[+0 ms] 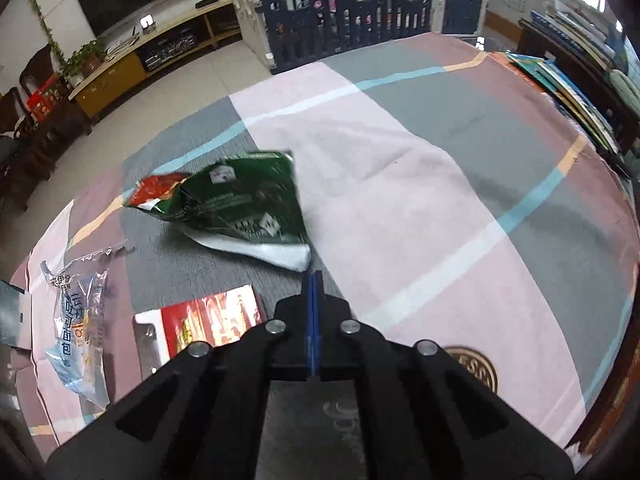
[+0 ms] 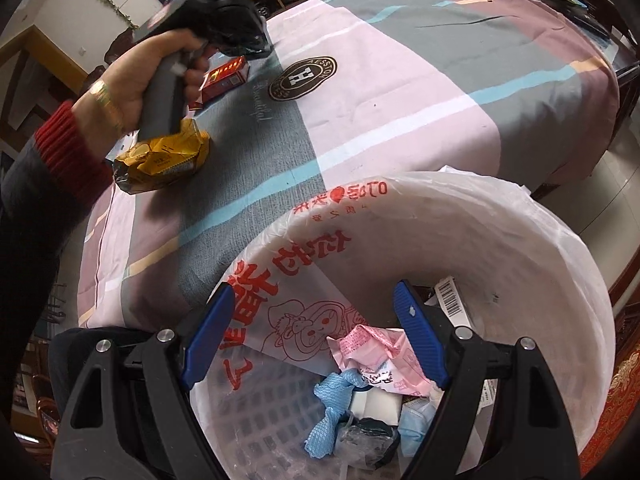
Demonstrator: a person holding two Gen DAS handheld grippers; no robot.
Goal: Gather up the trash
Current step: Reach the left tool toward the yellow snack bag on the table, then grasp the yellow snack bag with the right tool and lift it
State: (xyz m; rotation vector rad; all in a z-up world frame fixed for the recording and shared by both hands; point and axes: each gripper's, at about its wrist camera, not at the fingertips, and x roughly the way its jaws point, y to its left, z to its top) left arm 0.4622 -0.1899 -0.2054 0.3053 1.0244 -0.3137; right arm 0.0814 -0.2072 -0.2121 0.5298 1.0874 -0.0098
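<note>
My left gripper point(image 1: 313, 280) is shut, its blue pads pressed together on the white corner of a crumpled green snack bag point(image 1: 240, 200) on the patchwork cloth. A red packet point(image 1: 208, 320) and a clear bread bag point(image 1: 76, 320) with blue print lie to its left. In the right wrist view a hand holds the left gripper point(image 2: 240, 40) near a red box point(image 2: 224, 76) and a yellow packet point(image 2: 164, 160). My right gripper point(image 2: 313, 290) stands open above the bin point(image 2: 540, 264), which is lined with a white bag. A pink wrapper point(image 2: 380, 356) and a blue cloth point(image 2: 332, 408) lie inside.
The cloth-covered table point(image 1: 440, 160) stretches far to the right. Books point(image 1: 560, 88) are stacked along its far right edge. A dark playpen fence point(image 1: 360, 12) stands beyond the table, and a low wooden shelf point(image 1: 140, 52) lines the wall at left.
</note>
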